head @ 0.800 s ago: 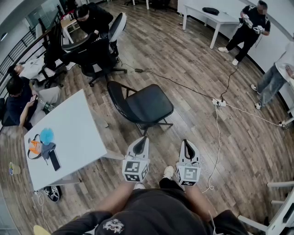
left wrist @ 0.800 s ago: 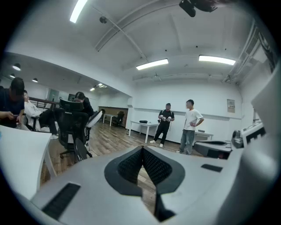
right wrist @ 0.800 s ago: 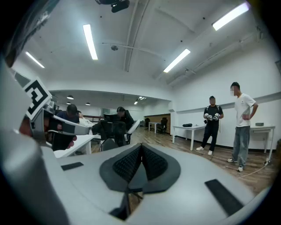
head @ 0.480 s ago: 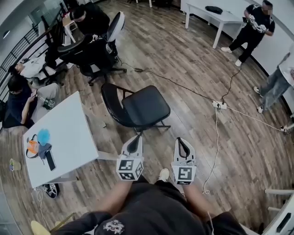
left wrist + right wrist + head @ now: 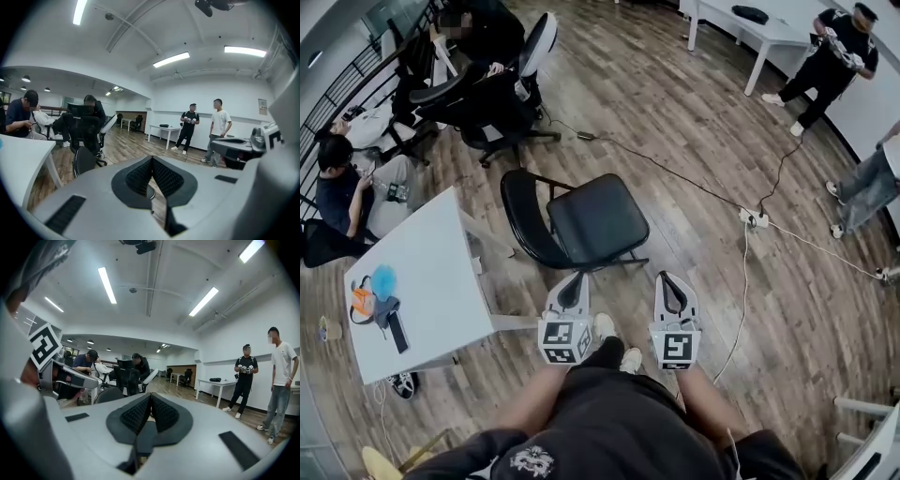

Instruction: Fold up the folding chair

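The black folding chair stands unfolded on the wood floor just ahead of me, its seat to the right and its curved backrest to the left. My left gripper is shut and empty, a short way in front of the seat's near edge. To its right, my right gripper is also shut and holds nothing, apart from the chair. The left gripper view shows its pads pressed together, with the chair's backrest beyond at the left. In the right gripper view its gripper is shut below the backrest.
A white table with a phone and small items stands close at the left. Office chairs and seated people are behind it. A power strip and cables cross the floor at the right. Two people stand by a far white table.
I have come a little nearer to the chair, and both grippers have drifted slightly left. Both stay shut and the chair has not moved.
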{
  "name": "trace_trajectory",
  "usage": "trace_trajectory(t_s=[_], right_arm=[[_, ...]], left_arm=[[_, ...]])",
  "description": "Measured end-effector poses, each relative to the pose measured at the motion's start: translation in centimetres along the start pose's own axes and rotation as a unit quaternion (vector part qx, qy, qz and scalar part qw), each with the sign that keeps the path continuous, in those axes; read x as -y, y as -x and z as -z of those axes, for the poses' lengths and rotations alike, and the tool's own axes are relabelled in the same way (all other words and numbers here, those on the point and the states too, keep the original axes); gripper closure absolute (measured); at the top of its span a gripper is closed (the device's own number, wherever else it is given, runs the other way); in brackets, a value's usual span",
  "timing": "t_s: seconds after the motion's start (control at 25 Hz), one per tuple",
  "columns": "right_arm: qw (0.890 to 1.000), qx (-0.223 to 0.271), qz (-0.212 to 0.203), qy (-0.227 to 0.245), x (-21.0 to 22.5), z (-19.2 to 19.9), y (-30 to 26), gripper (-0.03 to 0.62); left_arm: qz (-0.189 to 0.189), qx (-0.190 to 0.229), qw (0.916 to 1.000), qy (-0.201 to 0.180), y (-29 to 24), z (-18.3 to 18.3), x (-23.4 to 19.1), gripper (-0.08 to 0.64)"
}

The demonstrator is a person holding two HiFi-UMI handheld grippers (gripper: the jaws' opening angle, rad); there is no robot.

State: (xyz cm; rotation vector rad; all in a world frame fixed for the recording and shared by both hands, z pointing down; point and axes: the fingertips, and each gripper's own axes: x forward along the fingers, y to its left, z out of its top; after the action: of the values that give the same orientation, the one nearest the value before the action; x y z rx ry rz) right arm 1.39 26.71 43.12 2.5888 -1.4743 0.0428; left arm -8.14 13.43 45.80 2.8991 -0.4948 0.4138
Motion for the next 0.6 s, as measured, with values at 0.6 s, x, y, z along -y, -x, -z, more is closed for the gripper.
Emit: trace_trajectory(t_s=[0.6], right_arm=[[0.997,-0.069,-0.041,-0.006,0.1,3.0,-14.6,0.577]], left_arm=[[-0.057,-0.036,0.9975,0.019,-8.9,-1.9,-11.9,0.554]])
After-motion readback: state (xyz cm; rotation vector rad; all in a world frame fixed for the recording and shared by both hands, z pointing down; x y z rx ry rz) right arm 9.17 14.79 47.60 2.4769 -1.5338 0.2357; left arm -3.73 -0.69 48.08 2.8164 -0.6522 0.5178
